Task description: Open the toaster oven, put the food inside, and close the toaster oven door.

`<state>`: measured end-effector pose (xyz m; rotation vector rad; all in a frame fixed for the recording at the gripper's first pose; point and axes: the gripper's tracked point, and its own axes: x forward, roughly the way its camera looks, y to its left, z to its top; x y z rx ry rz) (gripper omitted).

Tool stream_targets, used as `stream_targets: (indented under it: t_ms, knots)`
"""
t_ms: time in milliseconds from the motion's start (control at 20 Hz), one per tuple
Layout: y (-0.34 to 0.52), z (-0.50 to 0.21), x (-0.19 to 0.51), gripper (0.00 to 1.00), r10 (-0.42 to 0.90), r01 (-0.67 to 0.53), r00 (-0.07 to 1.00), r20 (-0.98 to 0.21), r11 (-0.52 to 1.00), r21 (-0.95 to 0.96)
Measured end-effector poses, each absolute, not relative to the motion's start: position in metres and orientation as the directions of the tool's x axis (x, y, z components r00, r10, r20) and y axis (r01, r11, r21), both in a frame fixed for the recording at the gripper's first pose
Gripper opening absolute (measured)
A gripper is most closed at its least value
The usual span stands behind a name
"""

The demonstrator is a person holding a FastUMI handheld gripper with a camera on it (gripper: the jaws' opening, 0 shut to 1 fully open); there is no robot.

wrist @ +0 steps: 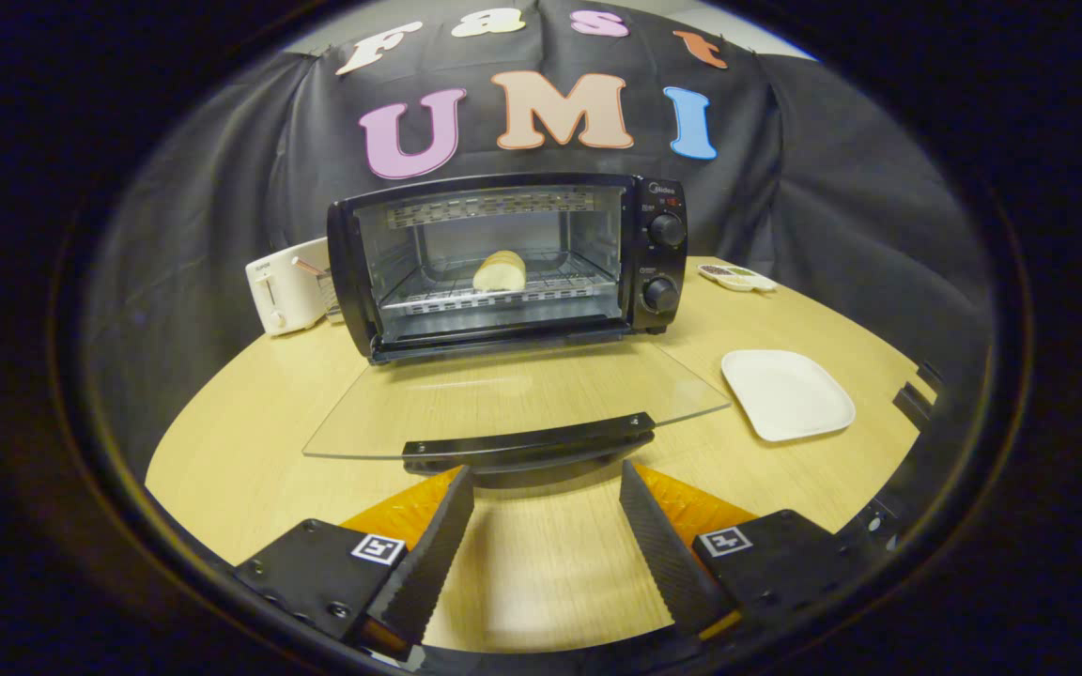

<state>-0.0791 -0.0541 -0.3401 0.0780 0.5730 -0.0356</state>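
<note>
My gripper [546, 479] was spread, grasping nothing, just short of the door handle [529, 441]. The toaster oven [508, 263] beyond stood open, bread [500, 270] on its rack; I judged only closing remained.

A small brand mark sits at the top of the control panel [662, 246] of the toaster oven [503, 263], right of centre in the frame, too small to read for certain. Each finger mount of the gripper [547, 481], at the lower middle, bears a square black-and-white marker tag [379, 548] carrying no letters.
</note>
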Motion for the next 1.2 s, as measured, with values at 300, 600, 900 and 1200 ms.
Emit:
stream_targets:
  t_ms: [300, 600, 900, 1200]
  knots:
    - [-0.055, -0.319, -0.074, 0.98, -0.007, 0.041, 0.875, -0.483, 0.997, 0.061]
    - [-0.033, -0.28, -0.051, 0.99, 0.068, -0.003, 0.931, -0.359, 0.984, 0.178]
    - [-0.016, -0.254, -0.004, 1.0, 0.045, -0.017, 0.949, -0.312, 0.996, 0.092]
    - [-0.002, -0.239, 0.047, 1.0, 0.077, -0.041, 0.956, -0.285, 0.99, 0.132]
